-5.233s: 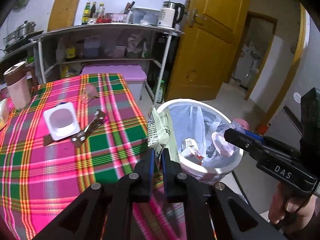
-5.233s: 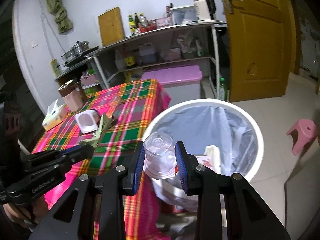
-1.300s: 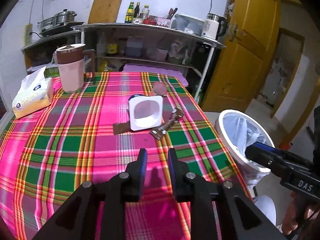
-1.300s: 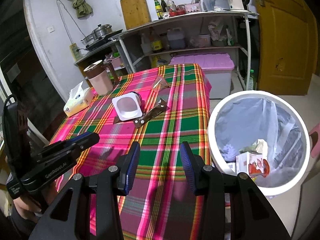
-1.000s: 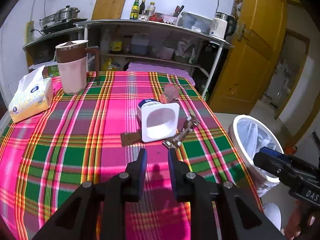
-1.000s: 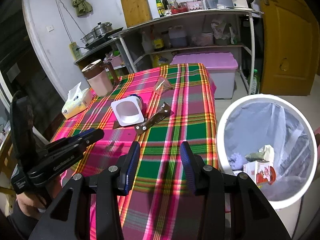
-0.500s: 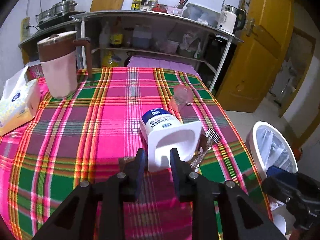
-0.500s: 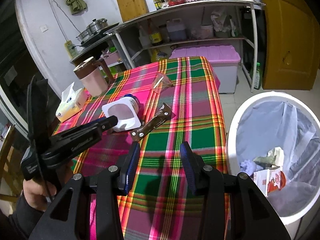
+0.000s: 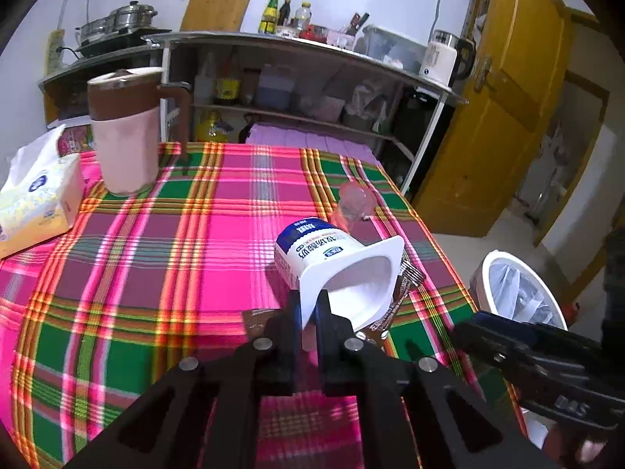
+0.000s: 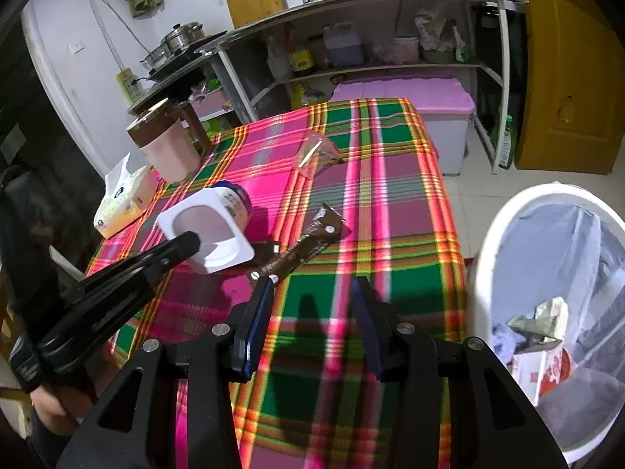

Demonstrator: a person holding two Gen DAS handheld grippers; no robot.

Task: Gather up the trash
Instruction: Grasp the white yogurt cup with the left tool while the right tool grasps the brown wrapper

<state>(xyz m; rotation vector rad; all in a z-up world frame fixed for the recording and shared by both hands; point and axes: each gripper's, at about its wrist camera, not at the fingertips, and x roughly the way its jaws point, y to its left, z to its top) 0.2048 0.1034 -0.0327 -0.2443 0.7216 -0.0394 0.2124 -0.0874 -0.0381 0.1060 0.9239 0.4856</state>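
A white yogurt cup with a blue label lies on its side on the plaid tablecloth. My left gripper is closing tight on the cup's near rim, which sits pinched between the pads. From the right wrist view the cup shows with the left gripper at its mouth. A brown wrapper lies just right of the cup. My right gripper hovers open over the cloth right below the wrapper, nothing between its fingers. A clear plastic cup lies farther back.
A white bin lined with a bag and holding trash stands off the table's right edge. A pink pitcher and a tissue box sit at the far left. Behind are a metal shelf, a purple-lidded box and a yellow door.
My left gripper has moved forward to the yogurt cup and closed on its rim. The right gripper has come nearer the brown wrapper and stays open.
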